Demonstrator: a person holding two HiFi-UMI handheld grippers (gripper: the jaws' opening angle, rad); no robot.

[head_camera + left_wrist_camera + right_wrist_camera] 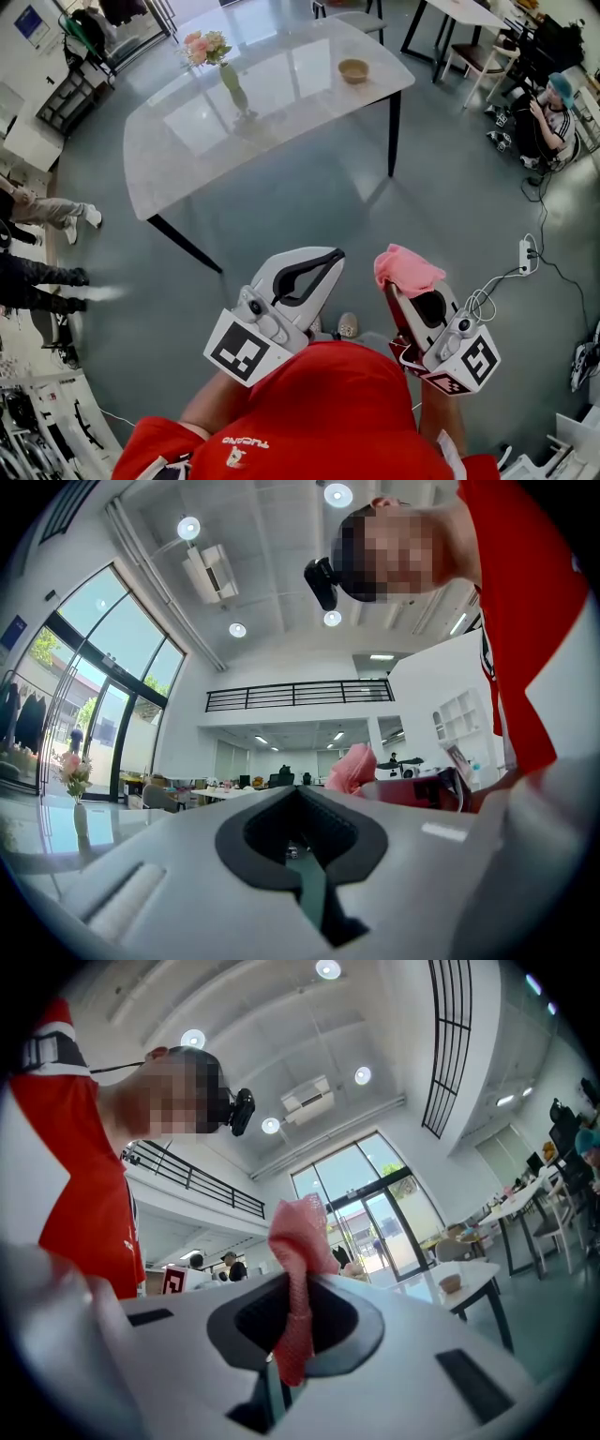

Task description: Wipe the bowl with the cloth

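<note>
A small tan bowl (353, 70) stands on the far right part of a pale marble table (281, 103), well away from both grippers. It also shows small in the right gripper view, as the bowl (451, 1283) on the table's end. My right gripper (405, 284) is held close to my red-shirted body, tilted upward and shut on a pink cloth (405, 268), which bunches above the jaws. In its own view the cloth (298, 1241) hangs pinched between the jaws of the right gripper (291, 1335). My left gripper (328, 257) is beside it, shut and holding nothing.
A vase of pink flowers (225, 66) stands on the table's left middle. A power strip with cables (527, 253) lies on the grey floor at right. A person sits at far right (548, 108); legs of seated people show at the left edge (47, 244). More tables stand behind.
</note>
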